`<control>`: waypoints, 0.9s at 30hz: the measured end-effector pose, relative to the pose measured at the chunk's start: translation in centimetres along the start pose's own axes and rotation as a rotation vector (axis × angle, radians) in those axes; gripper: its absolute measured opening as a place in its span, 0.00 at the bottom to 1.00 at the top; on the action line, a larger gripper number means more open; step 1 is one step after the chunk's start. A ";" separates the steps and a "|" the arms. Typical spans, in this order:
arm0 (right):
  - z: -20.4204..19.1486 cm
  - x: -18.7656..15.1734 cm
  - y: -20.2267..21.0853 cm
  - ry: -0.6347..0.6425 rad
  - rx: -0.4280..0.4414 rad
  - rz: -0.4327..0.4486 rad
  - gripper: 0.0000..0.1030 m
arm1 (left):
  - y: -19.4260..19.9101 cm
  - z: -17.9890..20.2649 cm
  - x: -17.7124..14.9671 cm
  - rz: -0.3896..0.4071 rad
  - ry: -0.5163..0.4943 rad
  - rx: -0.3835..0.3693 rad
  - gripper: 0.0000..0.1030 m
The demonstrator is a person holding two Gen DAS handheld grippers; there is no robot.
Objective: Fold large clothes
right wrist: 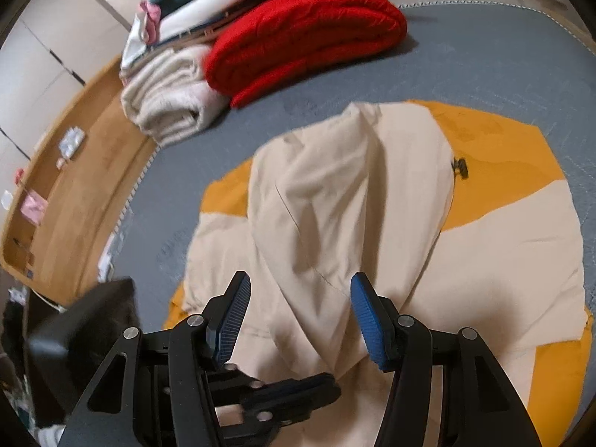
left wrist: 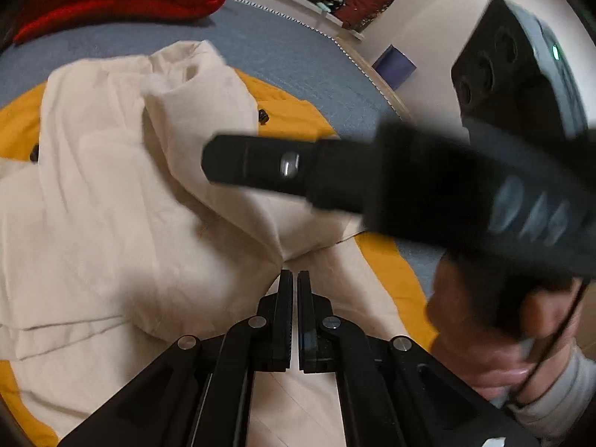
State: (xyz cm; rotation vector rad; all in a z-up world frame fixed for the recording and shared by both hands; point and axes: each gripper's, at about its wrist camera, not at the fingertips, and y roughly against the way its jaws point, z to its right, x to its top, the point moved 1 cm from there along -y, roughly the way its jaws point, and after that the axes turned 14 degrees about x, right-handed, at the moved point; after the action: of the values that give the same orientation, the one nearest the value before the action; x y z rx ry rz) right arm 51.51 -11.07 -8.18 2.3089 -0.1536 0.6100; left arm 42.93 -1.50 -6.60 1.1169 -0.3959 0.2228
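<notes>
In the left wrist view I am keeping my left gripper [left wrist: 294, 279] pressed together with nothing between its pads, hovering over the near part of the cream garment [left wrist: 123, 193], which is lying rumpled on an orange cloth [left wrist: 391, 268] spread on the bed [left wrist: 290, 59]. My right tool is crossing just ahead of it, so I am risking a knock between the two, or dragging the top fold askew. In the right wrist view I am holding my right gripper [right wrist: 300, 316] spread apart above a raised ridge of the same garment, not touching it that I can see; closing here I am likely catching several layers at once. The red blanket [right wrist: 309, 33] and the folded pale blanket [right wrist: 167, 93] are crowding the bed's far left corner, while the far right side is lying open for spreading.
</notes>
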 end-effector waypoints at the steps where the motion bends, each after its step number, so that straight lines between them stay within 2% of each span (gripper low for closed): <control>1: 0.0 -0.2 -0.3 0.008 -0.009 -0.008 0.53 | 0.1 -0.5 0.1 -0.008 0.018 -0.012 0.02; 3: 0.0 -0.6 -1.0 0.035 -0.030 -0.029 0.34 | 0.6 -2.1 0.6 -0.011 0.068 -0.018 0.04; 4: 0.3 -0.8 -0.9 0.043 -0.039 -0.037 0.17 | 0.8 -3.0 0.8 -0.008 0.102 -0.023 0.05; 5: 0.5 -0.9 -0.9 0.049 -0.066 -0.037 0.09 | 1.2 -4.4 1.1 -0.002 0.158 -0.029 0.06; 7: 1.1 -0.9 -0.3 0.028 -0.095 -0.004 0.04 | 1.3 -7.2 1.1 -0.001 0.293 -0.016 0.15; 9: 2.0 -0.6 0.5 -0.026 -0.095 0.035 0.03 | 0.9 -9.9 0.5 -0.024 0.427 0.042 0.26; 11: 3.1 -0.4 1.4 -0.095 -0.085 0.083 0.02 | -0.5 -12.2 -0.5 -0.078 0.536 0.075 0.28; 14: 4.5 -0.4 2.2 -0.191 -0.064 0.126 0.02 | -2.0 -13.2 -1.4 -0.131 0.631 0.028 0.29; 16: 5.1 -0.2 2.2 -0.227 -0.085 0.139 0.02 | -2.5 -13.4 -1.8 -0.145 0.682 -0.006 0.29; 19: 6.2 -0.6 2.1 -0.275 -0.123 0.135 0.02 | -2.2 -12.7 -2.7 -0.137 0.679 -0.037 0.27; 20: 6.8 -0.8 2.0 -0.300 -0.132 0.126 0.02 | -2.2 -12.2 -2.7 -0.129 0.658 -0.050 0.19; 21: 7.4 -1.0 1.8 -0.326 -0.149 0.113 0.02 | -2.4 -12.2 -2.1 -0.122 0.643 -0.048 0.06; 22: 8.0 -1.3 1.6 -0.352 -0.161 0.101 0.02 | -1.8 -12.0 -1.8 -0.094 0.622 -0.024 0.05; 24: 9.1 -1.9 1.4 -0.408 -0.165 0.093 0.02 | -0.1 -11.4 -0.8 -0.007 0.567 0.015 0.02; 27: 9.9 -2.4 1.7 -0.485 -0.074 0.132 0.02 | 3.5 -10.3 1.3 0.167 0.486 0.063 0.01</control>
State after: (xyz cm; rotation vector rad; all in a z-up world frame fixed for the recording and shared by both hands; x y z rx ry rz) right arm 52.71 -19.20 -14.39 2.3462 -0.5495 0.0920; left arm 44.80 9.22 -7.09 1.0508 -0.0471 0.6424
